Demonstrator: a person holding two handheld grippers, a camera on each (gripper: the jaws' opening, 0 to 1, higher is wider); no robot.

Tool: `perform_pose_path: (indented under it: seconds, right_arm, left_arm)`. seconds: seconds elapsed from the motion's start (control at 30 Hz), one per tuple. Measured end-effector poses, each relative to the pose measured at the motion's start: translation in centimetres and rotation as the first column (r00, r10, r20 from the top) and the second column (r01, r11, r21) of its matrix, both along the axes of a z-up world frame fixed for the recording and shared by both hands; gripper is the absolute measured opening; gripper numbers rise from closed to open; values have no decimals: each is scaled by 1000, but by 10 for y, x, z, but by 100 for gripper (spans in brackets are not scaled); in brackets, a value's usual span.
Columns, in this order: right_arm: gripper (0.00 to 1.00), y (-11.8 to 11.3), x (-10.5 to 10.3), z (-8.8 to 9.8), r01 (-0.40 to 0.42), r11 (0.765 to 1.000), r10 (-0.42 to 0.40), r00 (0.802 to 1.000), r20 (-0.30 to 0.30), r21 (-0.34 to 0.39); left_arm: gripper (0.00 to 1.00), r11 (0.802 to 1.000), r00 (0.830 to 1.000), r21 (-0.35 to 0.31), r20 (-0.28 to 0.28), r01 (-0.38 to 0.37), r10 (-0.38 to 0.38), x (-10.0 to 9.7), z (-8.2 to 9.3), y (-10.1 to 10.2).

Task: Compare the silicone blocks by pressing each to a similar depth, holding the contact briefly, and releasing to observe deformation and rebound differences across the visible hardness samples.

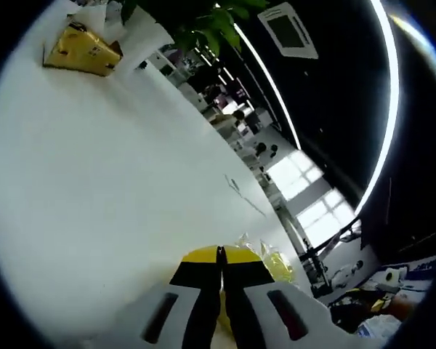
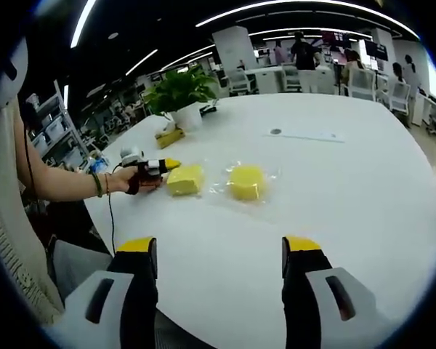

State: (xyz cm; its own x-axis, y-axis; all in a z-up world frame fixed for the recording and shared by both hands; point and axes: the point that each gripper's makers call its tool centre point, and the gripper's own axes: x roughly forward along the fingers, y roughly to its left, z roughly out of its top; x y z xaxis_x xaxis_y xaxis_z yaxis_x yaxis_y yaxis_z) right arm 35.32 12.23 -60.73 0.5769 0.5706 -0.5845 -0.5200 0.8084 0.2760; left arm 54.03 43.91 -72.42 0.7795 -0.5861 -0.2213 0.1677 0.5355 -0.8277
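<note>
In the right gripper view, a square yellow silicone block [image 2: 185,179] lies on the white table [image 2: 349,189]. To its right lies a round yellow block [image 2: 247,182] in a clear plastic bag. A person's hand holds my left gripper [image 2: 166,165] with its yellow tips against the square block's left edge. In the left gripper view, the left gripper [image 1: 219,253] has its jaws shut together, with the bagged round block [image 1: 277,263] just beyond them. My right gripper [image 2: 219,246] stands open over the near table, well short of both blocks, with nothing between its jaws.
A potted plant [image 2: 178,91] and a small yellow box [image 2: 171,137] stand behind the blocks; the box [image 1: 83,51] also shows far off in the left gripper view. A paper strip [image 2: 305,134] lies on the far table. The person's arm [image 2: 65,182] reaches in from the left.
</note>
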Motion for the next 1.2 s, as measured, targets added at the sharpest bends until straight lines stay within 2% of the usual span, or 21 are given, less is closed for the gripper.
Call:
perform_pose_path:
  seconds: [0.07,0.1,0.17,0.23,0.37,0.47,0.53,0.63,0.73,0.9,1.1,1.2]
  right_arm:
    - [64,0,1,2,3,1000,-3,1000,6,7]
    - [64,0,1,2,3,1000,-3,1000,7,8]
    - [64,0,1,1,1,1000,-1,1000,4,5]
    - [64,1,1,0,0,1000,0,1000,3,6]
    - [63,3,1,0,-7,1000,7,1000,4,12]
    - [63,4,0,-1,-10,1000,10,1000,-1,7]
    - [63,3,0,-1,-9,1000,9,1000,-2,6]
    - [63,2,0,0,-5,1000,5,1000,4,5]
    - [63,1,1,2,-4,1000,4,1000,7,8]
    - [63,2,-1,6,-14,1000,13,1000,24,7]
    - [63,0,-5,17,-16,1000,14,998,56,20]
    - [63,-1,-8,22,-21,999,19,997,74,26]
  left_arm:
    - [4,998,998,-58,-56,-30,26,-3,-1,1]
    - [8,998,999,-56,-43,-25,23,-4,-1,2]
    - [22,998,998,-50,-54,-33,30,-8,-3,2]
    - [26,998,997,-56,-66,-30,26,-13,-6,2]
    - [6,999,998,-41,-50,-26,24,-19,-7,2]
    - [0,997,998,-59,-52,-51,48,-17,-4,3]
    - [0,997,998,-60,-42,-46,43,-16,0,1]
    - [0,999,999,-18,-21,-27,26,-15,4,-2]
    - [0,1000,999,-4,-26,-27,27,-12,7,-3]
    - [0,999,1000,38,-2,-15,15,-12,23,-6]
    - [0,991,997,129,66,33,-42,-15,56,-23]
    - [0,990,993,129,93,56,-69,-19,76,-35]
